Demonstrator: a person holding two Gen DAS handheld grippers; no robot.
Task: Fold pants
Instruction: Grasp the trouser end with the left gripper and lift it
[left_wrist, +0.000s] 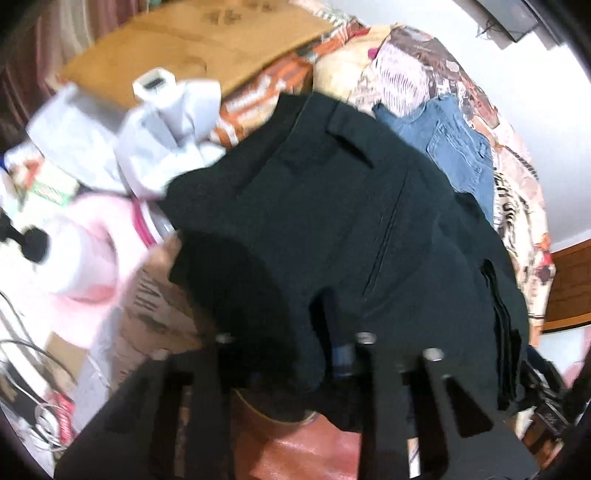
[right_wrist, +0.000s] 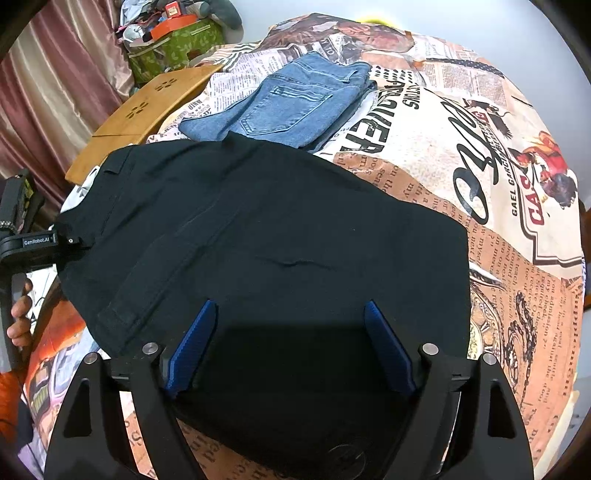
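Black pants (right_wrist: 266, 236) lie flat and folded on a bed with a newspaper-print cover (right_wrist: 498, 184). My right gripper (right_wrist: 290, 332) hovers over their near end. It is open, its blue pads (right_wrist: 192, 343) wide apart with nothing pinched between them. My left gripper (right_wrist: 68, 242) sits at the pants' left edge by the waistband. In the left wrist view the black pants (left_wrist: 332, 206) fill the middle, and the left gripper (left_wrist: 317, 350) is shut on a bunched edge of the cloth, which hides most of its fingers.
Folded blue jeans (right_wrist: 291, 103) lie just beyond the black pants. A wooden board (right_wrist: 144, 118) and a green box (right_wrist: 177, 44) stand at the back left. White and pink clothes (left_wrist: 110, 147) and cardboard boxes (left_wrist: 162, 314) crowd the left side. A hand (right_wrist: 20, 317) shows at the left.
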